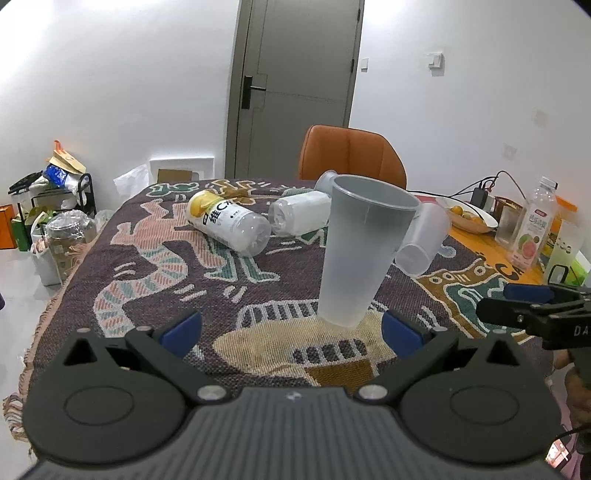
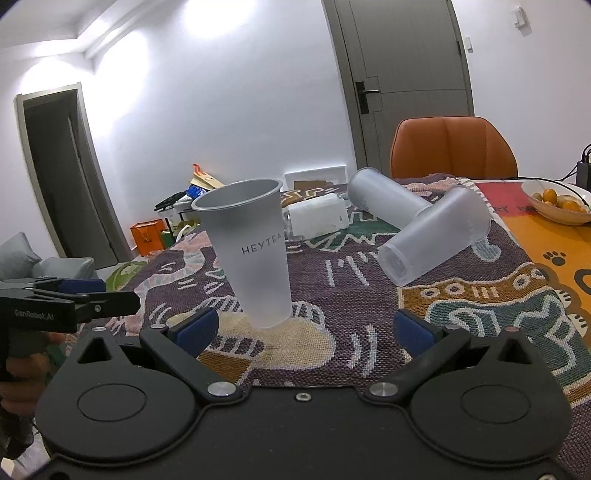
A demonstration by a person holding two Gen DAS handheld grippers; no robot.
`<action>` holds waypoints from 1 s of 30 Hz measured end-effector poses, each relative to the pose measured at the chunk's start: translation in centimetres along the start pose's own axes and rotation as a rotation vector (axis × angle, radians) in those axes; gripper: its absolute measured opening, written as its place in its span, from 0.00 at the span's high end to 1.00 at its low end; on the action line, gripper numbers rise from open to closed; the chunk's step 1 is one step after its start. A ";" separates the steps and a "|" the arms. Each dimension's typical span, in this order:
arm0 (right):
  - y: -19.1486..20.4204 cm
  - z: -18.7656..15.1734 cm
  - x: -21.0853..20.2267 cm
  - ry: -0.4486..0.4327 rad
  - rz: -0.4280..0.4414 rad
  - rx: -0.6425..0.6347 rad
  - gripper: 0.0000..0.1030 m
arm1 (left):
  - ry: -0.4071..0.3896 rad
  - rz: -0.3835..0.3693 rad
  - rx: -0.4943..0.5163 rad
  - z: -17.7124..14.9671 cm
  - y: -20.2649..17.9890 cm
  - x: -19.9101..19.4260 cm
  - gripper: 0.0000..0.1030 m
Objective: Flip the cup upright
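Already upright on desk (image 1: 258,295), frosted cup (image 1: 364,251) looks light, thin-walled, tippy; best gripped mid-wall. Left claw (image 1: 291,330) & right claw (image 2: 304,332) are spread wide, empty.

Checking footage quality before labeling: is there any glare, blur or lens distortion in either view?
Left wrist view: cup sharp, door frame bowed by fisheye, corners vignetted. Right wrist view: bright glare patches on the wall, HEYTEA print readable, door frame curved too.
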State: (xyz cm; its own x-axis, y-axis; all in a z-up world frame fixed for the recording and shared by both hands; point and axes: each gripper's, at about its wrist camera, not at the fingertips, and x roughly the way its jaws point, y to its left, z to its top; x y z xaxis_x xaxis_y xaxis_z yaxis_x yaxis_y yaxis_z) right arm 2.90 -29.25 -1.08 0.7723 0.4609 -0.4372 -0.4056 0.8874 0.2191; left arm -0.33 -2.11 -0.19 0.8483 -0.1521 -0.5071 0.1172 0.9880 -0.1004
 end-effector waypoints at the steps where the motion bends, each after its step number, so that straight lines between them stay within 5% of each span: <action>1: 0.0 0.0 0.0 0.002 -0.002 0.002 0.00 | 0.002 0.000 0.001 0.0 0.0 0.0 0.00; 30: 0.5 0.2 0.3 0.005 -0.009 -0.012 0.00 | -0.001 0.009 0.002 0.2 0.3 -0.9 0.00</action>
State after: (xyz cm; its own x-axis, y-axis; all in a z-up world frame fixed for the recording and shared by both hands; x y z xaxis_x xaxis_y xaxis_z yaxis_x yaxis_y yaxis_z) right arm 3.08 -28.66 -0.93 0.7736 0.4526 -0.4435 -0.4045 0.8915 0.2042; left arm -0.94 -1.67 0.39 0.8499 -0.1431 -0.5071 0.1103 0.9894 -0.0944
